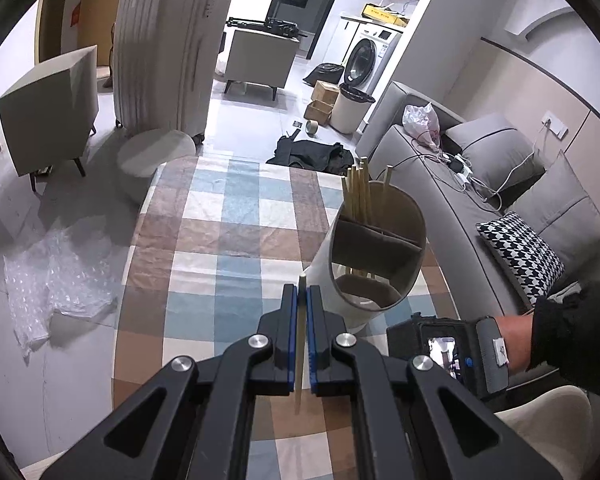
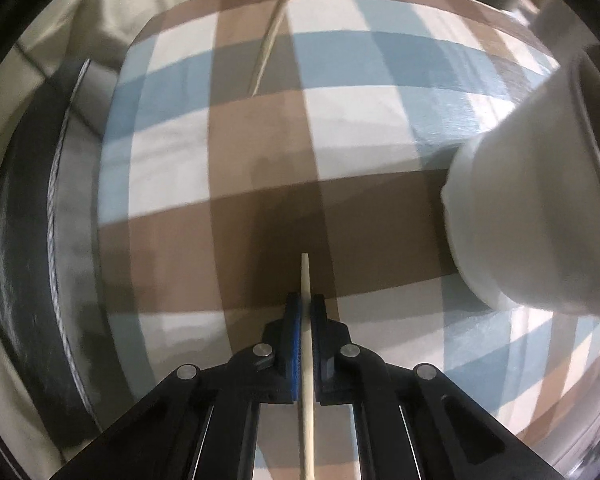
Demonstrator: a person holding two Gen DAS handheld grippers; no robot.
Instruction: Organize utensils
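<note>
Both tongs — left [image 1: 302, 294], right [image 2: 305, 300] — pinch chopsticks above checked tablecloth [image 1: 204, 240]

Left wrist cam is riding high, looking down along the checkered tablecloth [image 1: 204, 240] toward the room, white holder [image 1: 376, 248] at 1 o'clock. Right cam is hovering way closer over the same cloth [image 2: 260, 152], catching that holder [image 2: 532, 216] at 3 o'clock.

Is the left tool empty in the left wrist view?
No, the left tool is shut on a chopstick that runs between its blue pads.
</note>
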